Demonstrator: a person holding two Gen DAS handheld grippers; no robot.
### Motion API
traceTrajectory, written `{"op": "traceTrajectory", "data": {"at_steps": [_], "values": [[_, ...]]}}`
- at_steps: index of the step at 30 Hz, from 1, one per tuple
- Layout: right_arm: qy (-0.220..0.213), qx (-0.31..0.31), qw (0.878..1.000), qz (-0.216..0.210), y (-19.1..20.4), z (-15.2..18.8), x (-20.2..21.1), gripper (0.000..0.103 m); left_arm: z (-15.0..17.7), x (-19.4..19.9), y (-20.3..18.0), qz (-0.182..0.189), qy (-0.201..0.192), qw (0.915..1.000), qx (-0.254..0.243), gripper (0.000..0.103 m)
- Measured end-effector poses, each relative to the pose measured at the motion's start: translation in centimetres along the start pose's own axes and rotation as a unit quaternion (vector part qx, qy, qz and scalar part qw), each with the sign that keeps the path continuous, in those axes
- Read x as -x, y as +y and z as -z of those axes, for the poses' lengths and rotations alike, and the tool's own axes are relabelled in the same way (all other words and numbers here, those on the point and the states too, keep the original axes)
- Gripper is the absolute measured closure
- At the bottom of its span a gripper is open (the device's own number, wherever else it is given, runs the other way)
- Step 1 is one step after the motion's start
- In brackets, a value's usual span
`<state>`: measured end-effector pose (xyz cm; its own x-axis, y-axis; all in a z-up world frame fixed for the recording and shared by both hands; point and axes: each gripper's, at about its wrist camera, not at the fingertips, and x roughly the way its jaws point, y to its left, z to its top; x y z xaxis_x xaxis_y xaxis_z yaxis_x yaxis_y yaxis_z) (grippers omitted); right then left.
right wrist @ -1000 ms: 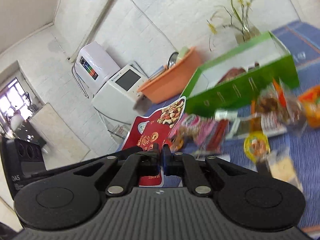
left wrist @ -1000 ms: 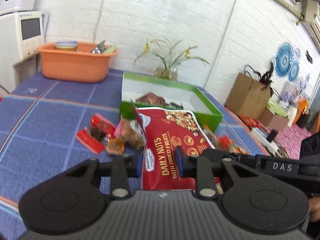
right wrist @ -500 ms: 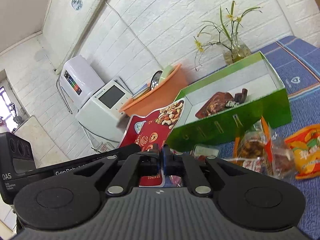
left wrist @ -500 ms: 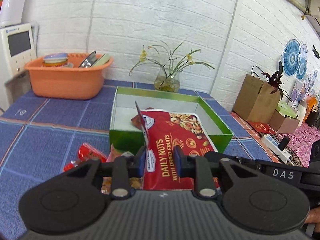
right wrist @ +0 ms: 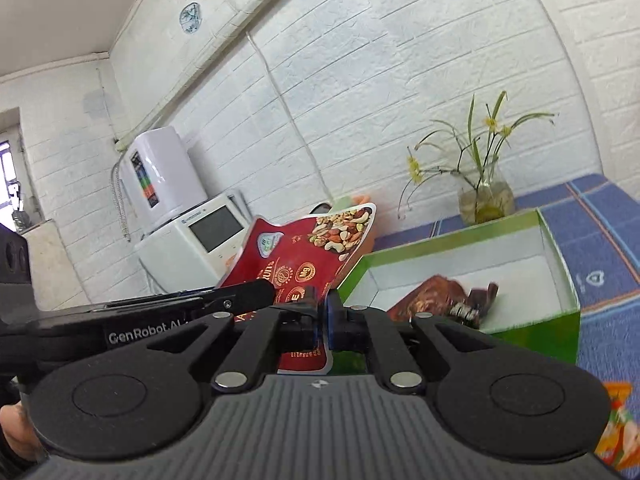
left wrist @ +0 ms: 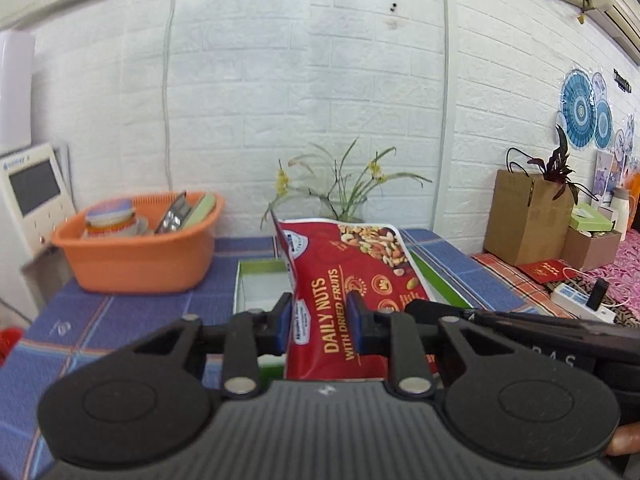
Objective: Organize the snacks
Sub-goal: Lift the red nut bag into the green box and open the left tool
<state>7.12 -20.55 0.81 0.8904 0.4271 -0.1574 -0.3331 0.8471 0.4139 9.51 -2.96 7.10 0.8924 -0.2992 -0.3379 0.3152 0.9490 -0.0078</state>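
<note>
A red "Daily Nuts with Dried Fruits" bag (left wrist: pixel 352 276) is held in the air by both grippers. My left gripper (left wrist: pixel 320 320) is shut on its lower part. My right gripper (right wrist: pixel 322 320) is shut on its bottom edge; the bag (right wrist: pixel 304 248) rises to the upper left in the right wrist view. The green box (right wrist: pixel 560 280) with a white inside sits beyond and below the bag, holding a brown snack packet (right wrist: pixel 432 292). In the left wrist view only the box's left part (left wrist: pixel 260 280) shows behind the bag.
An orange basin (left wrist: pixel 140 252) with a jar and utensils stands at the back left. A glass vase with a plant (right wrist: pixel 484 200) stands behind the box. An orange snack packet (right wrist: pixel 616 420) lies on the blue cloth at right. A white appliance (right wrist: pixel 204 240) stands at left.
Both grippers have lifted the red bag higher and carried it toward the green box. The loose snacks on the cloth have dropped out of the left wrist view.
</note>
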Motion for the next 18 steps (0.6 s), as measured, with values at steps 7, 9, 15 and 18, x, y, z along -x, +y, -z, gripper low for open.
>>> {"op": "traceTrajectory", "data": {"at_steps": [7,9,15,18], "values": [[-0.018,-0.010,1.000,0.013,-1.2,-4.8,-2.1,0.093,-4.6,-2.9,-0.3,0.002,-0.026,0.9995,-0.020,0.079],[-0.021,0.000,1.000,0.016,-1.4,-5.9,-2.0,0.093,-5.1,-3.1,-0.8,0.001,-0.040,0.9990,-0.020,0.079],[-0.023,0.032,0.998,0.049,-2.9,-5.3,-1.9,0.093,-3.5,-5.0,-3.0,0.008,-0.042,0.9977,-0.053,0.079],[-0.004,0.011,0.998,0.061,-4.8,-4.6,-3.0,0.093,-2.7,-7.6,-2.7,0.018,-0.015,0.9991,-0.037,0.079]]}}
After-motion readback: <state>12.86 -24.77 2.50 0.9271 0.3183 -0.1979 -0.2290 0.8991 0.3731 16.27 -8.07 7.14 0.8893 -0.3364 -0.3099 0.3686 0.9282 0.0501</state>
